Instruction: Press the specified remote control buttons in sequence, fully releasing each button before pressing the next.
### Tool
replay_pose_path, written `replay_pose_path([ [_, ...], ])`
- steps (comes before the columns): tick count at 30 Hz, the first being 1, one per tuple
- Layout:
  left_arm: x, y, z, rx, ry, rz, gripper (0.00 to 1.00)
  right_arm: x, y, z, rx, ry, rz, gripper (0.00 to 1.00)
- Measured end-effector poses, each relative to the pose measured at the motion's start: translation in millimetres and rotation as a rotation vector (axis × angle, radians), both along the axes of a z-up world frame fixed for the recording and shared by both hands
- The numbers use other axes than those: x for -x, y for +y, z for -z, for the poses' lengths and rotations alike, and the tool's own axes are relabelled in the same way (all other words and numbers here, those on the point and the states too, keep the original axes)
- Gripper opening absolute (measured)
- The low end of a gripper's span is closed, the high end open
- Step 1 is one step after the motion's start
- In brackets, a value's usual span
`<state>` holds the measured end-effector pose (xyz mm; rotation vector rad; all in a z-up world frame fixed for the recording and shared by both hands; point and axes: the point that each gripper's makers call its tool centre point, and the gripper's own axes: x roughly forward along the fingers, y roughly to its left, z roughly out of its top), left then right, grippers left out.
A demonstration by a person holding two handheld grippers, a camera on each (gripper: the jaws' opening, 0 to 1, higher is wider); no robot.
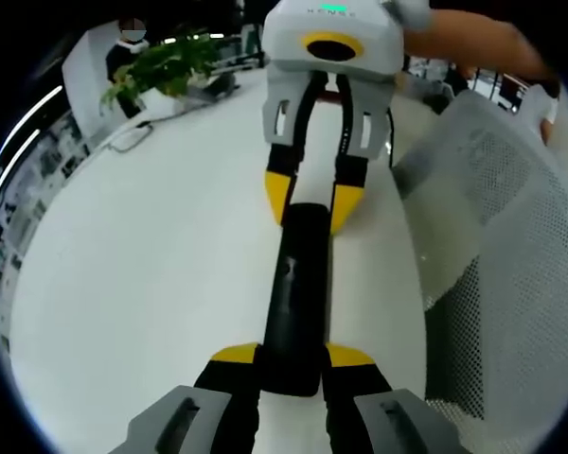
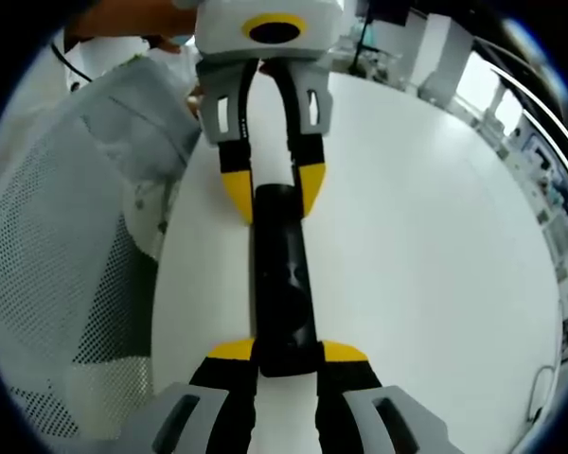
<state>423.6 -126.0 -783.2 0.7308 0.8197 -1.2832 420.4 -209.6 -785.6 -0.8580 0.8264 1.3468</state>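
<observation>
Black remote control [image 1: 298, 293] clamped endwise by both jaws — left gripper [image 1: 293, 357] at 6 o'clock, right gripper [image 1: 310, 199] at 12; mesh chair [image 1: 511, 265] at 3 o'clock beside the white counter [image 1: 151, 265].

A broad white table [image 1: 151, 265] with a rounded edge is the landmark here. Beside it stands a chair with a pale mesh back [image 1: 511, 284], its perforated panel close against the table's edge; the same mesh chair [image 2: 66, 274] appears in the right gripper view. At the far end of the table sits a leafy green plant [image 1: 166, 66], with a white cable [image 1: 128, 137] lying on the tabletop near it. Beyond the table, long ceiling strip lights [image 1: 24, 128] glow along the room's edge. More white desks and office furniture [image 2: 426, 47] stand past the table's far side, under bright, even lighting.
</observation>
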Motion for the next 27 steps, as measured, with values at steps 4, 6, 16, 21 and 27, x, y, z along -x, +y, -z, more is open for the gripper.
replay_pose_path([
  [4,-0.2,0.2,0.0,0.003,-0.003,-0.001,0.24,-1.2,-0.5,0.5,-0.005,0.003,0.007,0.20],
  [6,-0.3,0.2,-0.2,0.008,0.000,-0.003,0.24,-1.7,-0.7,0.6,-0.007,0.002,0.009,0.20],
  [16,0.2,-0.2,-0.8,0.031,0.009,-0.017,0.24,-1.8,-0.9,0.4,-0.012,-0.005,0.014,0.20],
  [21,0.3,-0.6,-1.0,0.031,0.011,-0.018,0.24,-1.7,-0.7,-0.2,-0.016,-0.008,0.018,0.21],
  [27,0.3,-0.9,-1.4,0.034,0.009,-0.016,0.24,-1.9,0.0,-1.4,-0.021,-0.004,0.035,0.21],
])
